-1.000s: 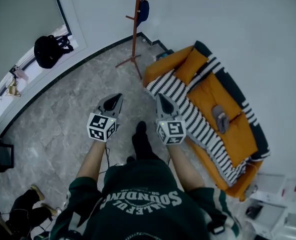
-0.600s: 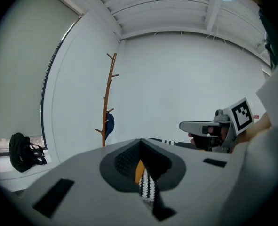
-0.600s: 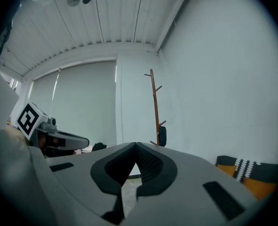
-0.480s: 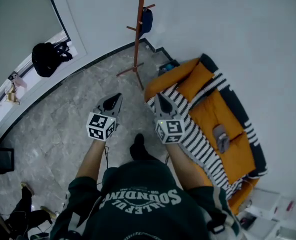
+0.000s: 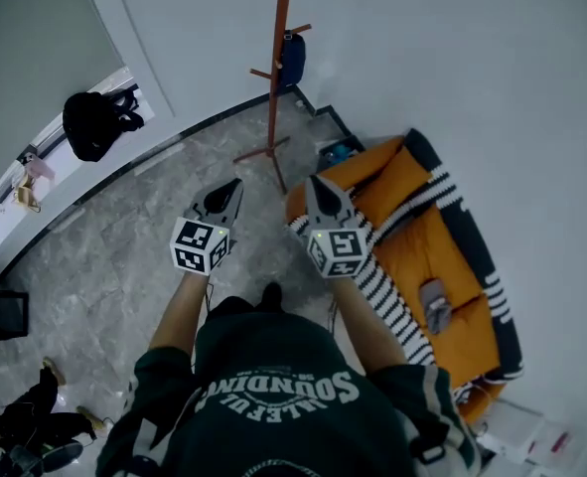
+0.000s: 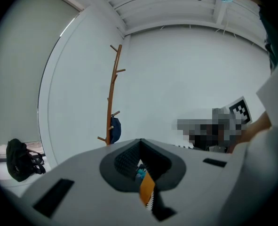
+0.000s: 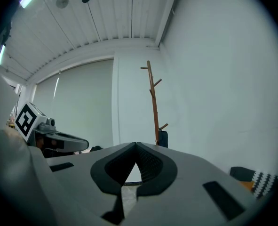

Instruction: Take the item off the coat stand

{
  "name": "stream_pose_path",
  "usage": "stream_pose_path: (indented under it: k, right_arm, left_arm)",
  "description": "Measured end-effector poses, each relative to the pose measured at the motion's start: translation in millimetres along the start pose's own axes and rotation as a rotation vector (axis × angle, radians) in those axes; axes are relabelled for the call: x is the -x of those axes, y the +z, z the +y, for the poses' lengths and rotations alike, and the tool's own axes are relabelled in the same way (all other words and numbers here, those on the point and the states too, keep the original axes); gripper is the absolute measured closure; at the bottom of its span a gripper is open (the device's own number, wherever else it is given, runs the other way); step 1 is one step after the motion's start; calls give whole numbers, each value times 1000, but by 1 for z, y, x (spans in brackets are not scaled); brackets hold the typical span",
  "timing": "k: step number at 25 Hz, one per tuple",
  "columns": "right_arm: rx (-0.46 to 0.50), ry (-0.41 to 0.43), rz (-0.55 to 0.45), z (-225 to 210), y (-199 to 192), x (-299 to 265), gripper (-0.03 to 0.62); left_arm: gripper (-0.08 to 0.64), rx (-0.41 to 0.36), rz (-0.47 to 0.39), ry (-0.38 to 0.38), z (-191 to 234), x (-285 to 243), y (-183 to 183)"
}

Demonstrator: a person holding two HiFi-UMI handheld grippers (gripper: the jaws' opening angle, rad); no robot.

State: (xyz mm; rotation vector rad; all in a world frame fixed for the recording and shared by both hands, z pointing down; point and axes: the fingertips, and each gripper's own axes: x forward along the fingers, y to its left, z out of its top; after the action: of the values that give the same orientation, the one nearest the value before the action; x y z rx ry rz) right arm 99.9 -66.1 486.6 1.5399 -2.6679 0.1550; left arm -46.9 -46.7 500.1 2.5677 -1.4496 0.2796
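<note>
So my left gripper (image 5: 232, 188) and right gripper (image 5: 317, 184) are clenched empty; blue bag (image 5: 292, 58), I think, on the coat stand (image 5: 277, 78).

Head view overhead, gripper views level, coat stand (image 5: 277, 68) in all

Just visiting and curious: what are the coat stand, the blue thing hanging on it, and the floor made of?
Coat stand: likely wood, reddish-brown, matte, with branch-like pegs.
Dark blue item: probably soft fabric, hanging limp; too small to be sure.
Floor: grey marble or marble-look tile, veined, faintly glossy.
</note>
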Motion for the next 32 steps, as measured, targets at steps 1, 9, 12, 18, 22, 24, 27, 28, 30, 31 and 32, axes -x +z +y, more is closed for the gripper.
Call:
stream_pose_path:
  k: [1,9,12,18,22,24,27,28,30,31,32]
  right_arm:
    - [-5,-2,-2,-3,0,-3,592]
    - [-32,-19,19,-22,-5,-35,592]
    - [-32,-25,28,-29,-6,-54,592]
    - [-9,-32,37,-47,-1,-106,592]
    - [-5,-52,36,-59,6,-151,592]
    - [-4,-66,40,-64,9,-173,592]
    - [1,-85,39,-69,17,-203,592]
    - [1,-90,36,-70,19,-212,592]
    - [-2,-98,31,-73,22,-226,592]
    - [-5,-101,29,-75,23,-231,592]
    - [-10,-103,29,-77,23,-236,592]
  left_arm:
    - [560,-4,4,-2,1,-4,0]
    - [560,0,26,-27,19,-44,4]
    - [560,3,28,-46,28,-61,5]
    - [560,13,15,-75,64,-108,16]
    - [560,11,12,-101,97,-143,29]
    - [560,12,13,-118,113,-159,35]
    - [560,2,10,-143,136,-181,47]
    - [560,-1,9,-149,143,-187,51]
    - [560,-7,8,-159,155,-198,57]
    - [560,-9,8,-163,160,-204,59]
    - [560,-9,9,-167,163,-209,61]
